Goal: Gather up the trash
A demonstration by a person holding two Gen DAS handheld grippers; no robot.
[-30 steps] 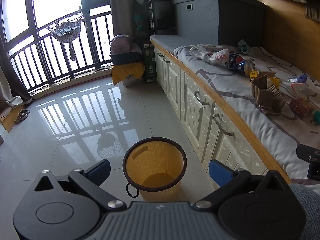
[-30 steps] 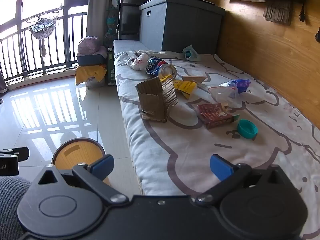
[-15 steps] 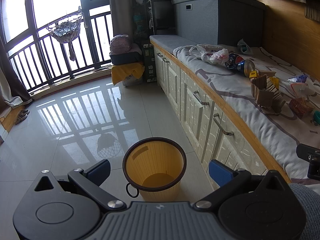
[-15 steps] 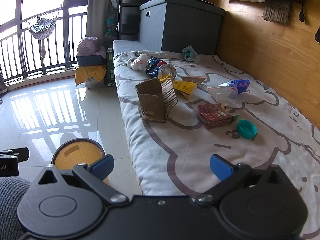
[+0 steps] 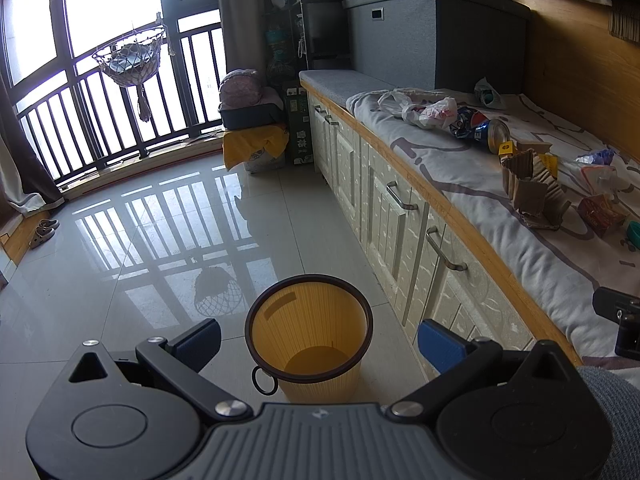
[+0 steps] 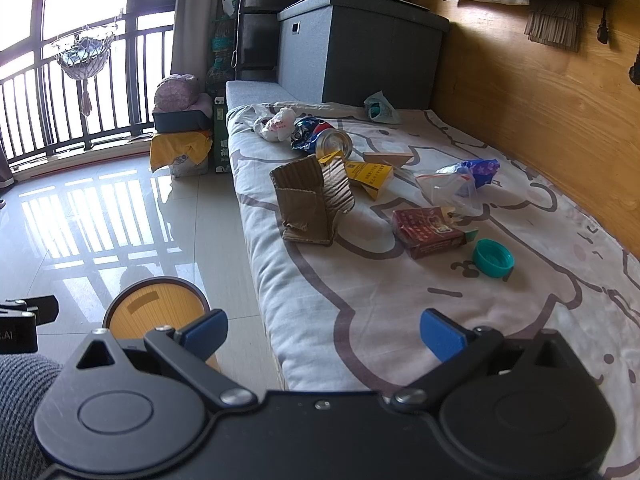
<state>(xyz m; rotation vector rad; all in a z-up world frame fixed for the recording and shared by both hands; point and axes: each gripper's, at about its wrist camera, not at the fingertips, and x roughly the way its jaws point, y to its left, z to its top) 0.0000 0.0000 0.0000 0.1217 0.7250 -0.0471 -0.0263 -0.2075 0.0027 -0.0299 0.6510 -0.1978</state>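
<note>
Left gripper (image 5: 318, 338) hangs spread wide above the empty yellow wastebasket (image 5: 308, 332) on the floor. Right gripper (image 6: 323, 330), equally agape and empty, faces the blanket (image 6: 360, 300) strewn with torn cardboard (image 6: 310, 200), a red packet (image 6: 428, 232) and a teal cap (image 6: 493, 258).

— Where is the bin (image 5: 307, 332) sitting?

— On the floor (image 5: 120, 248), just before the cabinet (image 5: 400, 216) that is carrying the mattress (image 6: 400, 300).

— And what is lying on the mattress?

— Near its front edge the cardboard (image 6: 312, 200) is standing. Behind it the can (image 6: 334, 142) is lying, with a plastic bag (image 6: 276, 124) to its left. Right of the cardboard a carton (image 6: 370, 174) is lying; nearer than that, a box (image 6: 428, 226), with a cap (image 6: 493, 258) just beside it on the right. Another bag (image 6: 460, 184) is sitting behind the box, toward the wall. At the far end a chest (image 6: 360, 48) is standing.
</note>
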